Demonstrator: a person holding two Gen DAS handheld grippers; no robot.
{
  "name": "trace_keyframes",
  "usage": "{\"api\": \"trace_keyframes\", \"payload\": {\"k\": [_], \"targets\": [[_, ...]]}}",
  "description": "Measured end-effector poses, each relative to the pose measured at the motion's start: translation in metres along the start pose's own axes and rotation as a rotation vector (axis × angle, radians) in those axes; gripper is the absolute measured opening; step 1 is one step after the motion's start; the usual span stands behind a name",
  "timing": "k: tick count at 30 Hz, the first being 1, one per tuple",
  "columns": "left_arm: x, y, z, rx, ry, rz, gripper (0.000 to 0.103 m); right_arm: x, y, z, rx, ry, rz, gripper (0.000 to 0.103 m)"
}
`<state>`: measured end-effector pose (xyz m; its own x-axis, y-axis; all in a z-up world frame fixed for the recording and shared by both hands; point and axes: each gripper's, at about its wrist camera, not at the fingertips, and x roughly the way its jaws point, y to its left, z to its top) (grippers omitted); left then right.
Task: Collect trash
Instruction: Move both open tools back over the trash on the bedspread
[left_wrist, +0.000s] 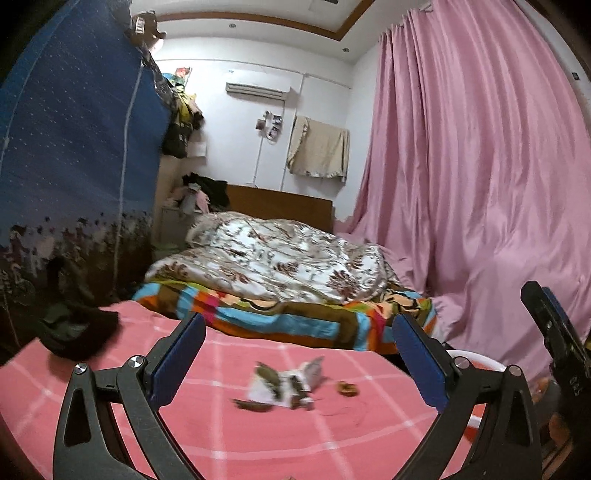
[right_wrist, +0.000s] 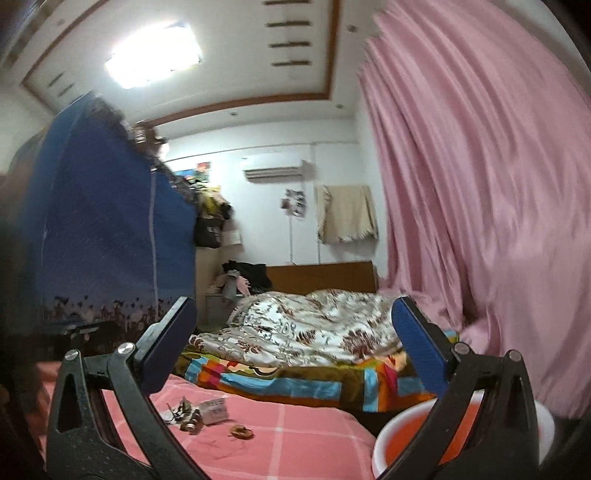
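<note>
A small pile of trash (left_wrist: 284, 386) lies on the pink checked bed sheet (left_wrist: 258, 435): crumpled white paper with dark scraps, and a small brown round piece (left_wrist: 347, 388) to its right. My left gripper (left_wrist: 297, 332) is open and empty, held above and just short of the pile. My right gripper (right_wrist: 291, 321) is open and empty, raised higher; the trash (right_wrist: 201, 411) and brown piece (right_wrist: 242, 431) lie low and left in its view. A white-rimmed orange basin (right_wrist: 402, 428) sits at the bed's right edge. The right gripper's body shows in the left wrist view (left_wrist: 554, 332).
A folded flowered quilt (left_wrist: 288, 262) on a striped blanket (left_wrist: 295, 321) lies behind the sheet. A dark garment (left_wrist: 77, 328) is on the left of the bed. A blue fabric wardrobe (left_wrist: 74, 147) stands left; pink curtains (left_wrist: 480, 166) hang right.
</note>
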<state>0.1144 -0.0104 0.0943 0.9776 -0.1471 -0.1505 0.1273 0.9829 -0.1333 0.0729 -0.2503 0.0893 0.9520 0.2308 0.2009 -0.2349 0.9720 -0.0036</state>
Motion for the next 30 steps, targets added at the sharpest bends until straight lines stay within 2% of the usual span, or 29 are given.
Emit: {"api": "trace_keyframes", "payload": {"k": [4,8,15,19,22,26,30], "targets": [[-0.014,0.018,-0.005,0.02,-0.021,0.032,0.099,0.002,0.029,-0.007,-0.081,-0.002,0.029,0.103],[-0.022,0.039,-0.011,0.035,-0.03,0.065,0.099,0.016,0.045,-0.018,-0.117,0.05,0.057,0.103],[-0.011,0.06,-0.019,0.037,-0.003,0.076,0.099,0.034,0.042,-0.031,-0.116,0.096,0.057,0.103],[-0.001,0.062,-0.022,0.051,0.019,0.062,0.099,0.049,0.036,-0.037,-0.113,0.159,0.036,0.103],[0.011,0.059,-0.026,0.073,0.064,0.058,0.099,0.063,0.027,-0.043,-0.085,0.23,0.032,0.103],[0.032,0.06,-0.034,0.071,0.17,0.012,0.099,0.08,0.013,-0.053,-0.037,0.331,0.019,0.103],[0.055,0.057,-0.042,0.07,0.28,-0.021,0.098,0.097,-0.001,-0.066,0.027,0.453,0.032,0.089]]}}
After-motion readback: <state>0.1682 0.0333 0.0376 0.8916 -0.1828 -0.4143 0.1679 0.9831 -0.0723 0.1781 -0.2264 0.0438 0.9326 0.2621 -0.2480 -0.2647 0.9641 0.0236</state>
